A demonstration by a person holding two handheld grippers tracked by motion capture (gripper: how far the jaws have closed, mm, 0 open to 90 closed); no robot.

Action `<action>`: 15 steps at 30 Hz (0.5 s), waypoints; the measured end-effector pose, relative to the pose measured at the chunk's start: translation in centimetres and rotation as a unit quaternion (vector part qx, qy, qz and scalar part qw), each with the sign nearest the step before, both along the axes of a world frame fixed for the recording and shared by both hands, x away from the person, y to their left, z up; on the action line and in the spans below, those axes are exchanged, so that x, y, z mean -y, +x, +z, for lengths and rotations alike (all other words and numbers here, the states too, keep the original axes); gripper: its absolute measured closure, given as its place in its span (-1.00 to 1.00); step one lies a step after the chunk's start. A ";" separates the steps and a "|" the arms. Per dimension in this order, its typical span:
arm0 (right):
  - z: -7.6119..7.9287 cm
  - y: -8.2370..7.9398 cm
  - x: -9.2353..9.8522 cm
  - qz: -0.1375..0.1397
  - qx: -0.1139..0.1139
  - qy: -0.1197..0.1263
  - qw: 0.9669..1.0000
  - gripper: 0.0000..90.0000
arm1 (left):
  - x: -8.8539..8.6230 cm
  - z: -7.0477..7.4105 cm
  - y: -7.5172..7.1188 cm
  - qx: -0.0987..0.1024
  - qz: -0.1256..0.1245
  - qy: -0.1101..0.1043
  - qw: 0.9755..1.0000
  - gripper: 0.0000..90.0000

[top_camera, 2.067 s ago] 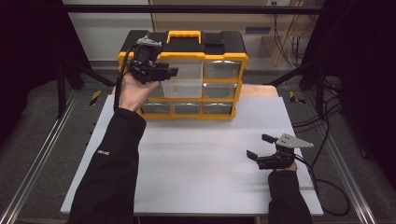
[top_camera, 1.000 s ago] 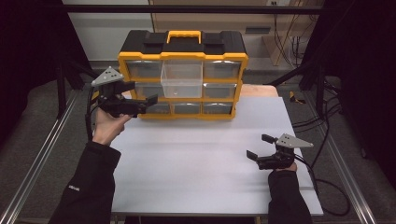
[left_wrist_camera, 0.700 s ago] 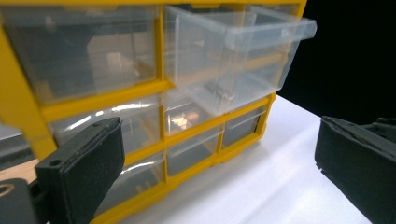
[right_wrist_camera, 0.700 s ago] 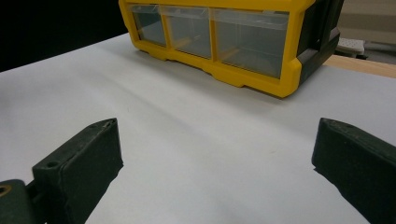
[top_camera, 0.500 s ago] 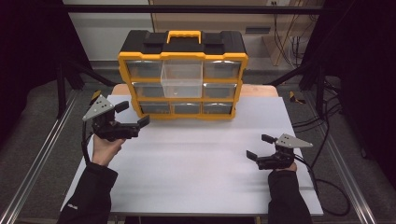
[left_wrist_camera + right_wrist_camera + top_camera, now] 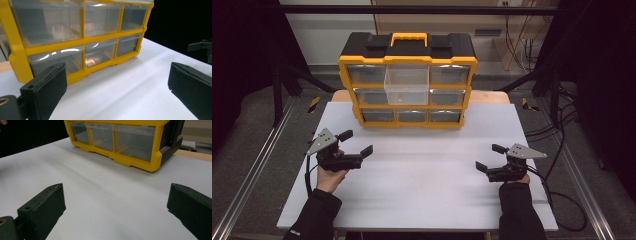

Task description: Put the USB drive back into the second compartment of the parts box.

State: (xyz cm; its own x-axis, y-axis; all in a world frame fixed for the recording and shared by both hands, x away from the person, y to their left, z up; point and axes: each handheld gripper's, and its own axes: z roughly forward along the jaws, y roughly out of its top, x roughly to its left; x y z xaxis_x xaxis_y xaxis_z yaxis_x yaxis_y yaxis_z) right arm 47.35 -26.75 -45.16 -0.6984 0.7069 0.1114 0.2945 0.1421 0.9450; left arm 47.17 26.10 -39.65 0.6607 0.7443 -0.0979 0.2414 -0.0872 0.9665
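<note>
A yellow and black drawer organizer stands at the back middle of the white table. Its clear middle drawer in the top row sticks out toward me. My left gripper rests low over the table's left side, open and empty, jaws pointing right. My right gripper sits on the right side, also open and empty, jaws pointing left. In the left gripper view the organizer's lower drawers lie ahead between the open jaws. The right gripper view shows the organizer's bottom row beyond its open jaws.
A wooden board edge shows behind the organizer. Metal rails run along both sides of the table. Cables trail off the right edge. The other gripper appears far off in the left gripper view.
My left gripper came down from the organizer's upper left corner to the table's left side, nearer me. The right gripper stayed put.
</note>
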 end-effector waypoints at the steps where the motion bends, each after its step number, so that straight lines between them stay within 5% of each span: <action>1: 0.0 0.0 0.0 0.000 0.000 0.000 1.000 -0.96 | -0.2 -0.4 0.0 -0.003 0.000 -0.003 1.000 -0.95; 15: -0.1 0.1 -0.1 0.000 -0.002 -0.004 1.000 -0.96 | -2.6 -3.6 0.0 -0.041 0.006 0.019 0.999 -0.95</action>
